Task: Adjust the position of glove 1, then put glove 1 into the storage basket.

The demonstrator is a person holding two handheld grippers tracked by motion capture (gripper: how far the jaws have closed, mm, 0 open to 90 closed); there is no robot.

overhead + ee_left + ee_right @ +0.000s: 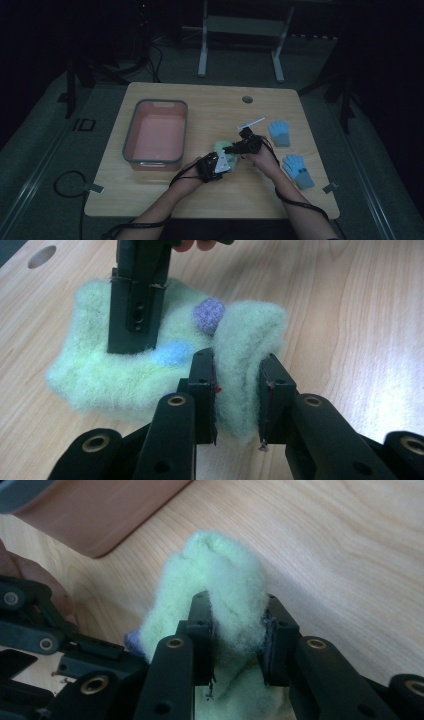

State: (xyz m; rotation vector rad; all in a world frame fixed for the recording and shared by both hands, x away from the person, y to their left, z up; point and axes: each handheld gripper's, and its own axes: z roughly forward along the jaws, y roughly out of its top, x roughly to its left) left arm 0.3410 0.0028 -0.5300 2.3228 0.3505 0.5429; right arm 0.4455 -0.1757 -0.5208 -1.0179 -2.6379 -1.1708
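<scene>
My left gripper (237, 400) pinches a raised fold of the green mitt (150, 365), its pads pressed into the fluff on both sides. My right gripper (237, 645) squeezes another bunched part of the same mitt, the jaws narrow with wool bulging above them.

The mitt lies on the table (210, 200), just right of the pink bin (131, 135) and between my two hands. In the high view it is a pale patch (220, 146) between the left gripper (216, 167) and the right gripper (245, 146); whether the jaws grip it I cannot tell there.

The left gripper view shows a blue spot and a purple bobble (208, 315) on the mitt, and the right gripper's jaw standing on the fluff beyond them. The right gripper view shows the bin's corner (100, 515) beyond the mitt, and the left gripper's black links (35, 625) beside it. The high view adds two blue gloves (279, 132) lying right of the mitt, well apart from the bin.
</scene>
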